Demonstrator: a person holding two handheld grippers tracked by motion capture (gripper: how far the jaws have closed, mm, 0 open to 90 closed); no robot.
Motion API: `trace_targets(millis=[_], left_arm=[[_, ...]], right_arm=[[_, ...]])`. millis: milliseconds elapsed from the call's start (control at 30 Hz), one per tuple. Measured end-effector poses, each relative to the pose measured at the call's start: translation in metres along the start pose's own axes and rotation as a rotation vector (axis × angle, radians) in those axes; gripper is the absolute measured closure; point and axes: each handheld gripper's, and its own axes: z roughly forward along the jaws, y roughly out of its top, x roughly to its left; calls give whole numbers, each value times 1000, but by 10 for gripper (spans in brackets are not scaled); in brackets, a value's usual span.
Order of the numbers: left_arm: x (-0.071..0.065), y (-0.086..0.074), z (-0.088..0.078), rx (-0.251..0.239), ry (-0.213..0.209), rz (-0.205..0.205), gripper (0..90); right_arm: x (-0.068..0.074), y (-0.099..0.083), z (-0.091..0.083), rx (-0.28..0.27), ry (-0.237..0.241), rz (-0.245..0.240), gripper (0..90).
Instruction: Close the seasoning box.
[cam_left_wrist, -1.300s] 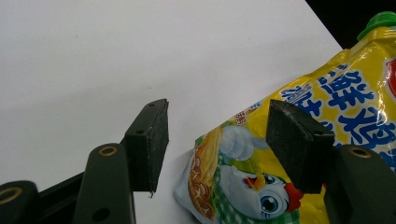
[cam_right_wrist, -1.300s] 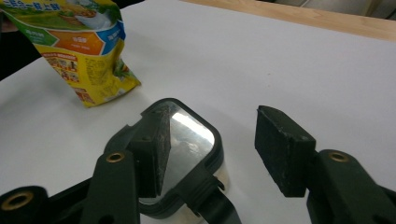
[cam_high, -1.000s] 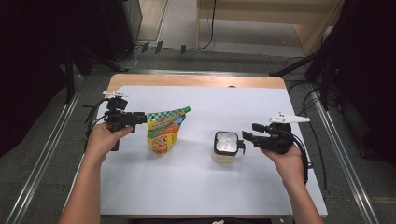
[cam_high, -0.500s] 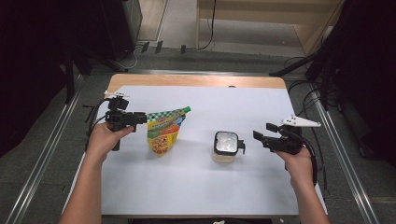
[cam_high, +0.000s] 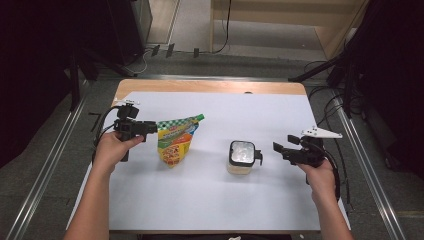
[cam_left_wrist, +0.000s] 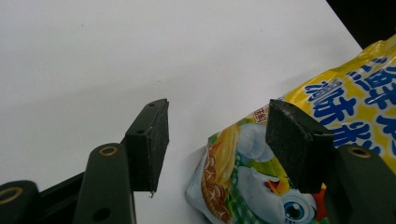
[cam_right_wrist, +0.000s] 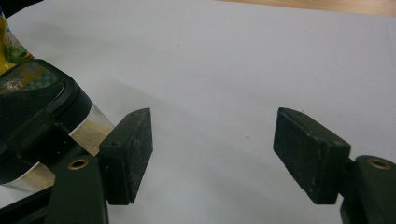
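A yellow and green spouted pouch lies flat on the white table left of centre. My left gripper sits at the pouch's left edge, open. In the left gripper view the pouch lies under and behind the right jaw of my left gripper, and neither pad presses on it. A clear container with a black latched lid stands right of centre. My right gripper is a short way to its right; its jaws have just been opening. In the right gripper view nothing is between the jaws of my right gripper, and the container is left of the left jaw.
A white sheet covers the table, with a wooden strip along the far edge. Metal rails and cables run on the floor on both sides. Dark equipment stands at the back left and right.
My right gripper has drawn back to the right, away from the container, and its jaws stand wider. The left gripper, pouch and container have not moved.
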Motion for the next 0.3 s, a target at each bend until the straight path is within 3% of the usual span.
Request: trace_targets(millis=[300], left_arm=[[7, -4, 6, 34, 15, -19, 399]], right_arm=[[-1, -3, 4, 17, -8, -11, 277]])
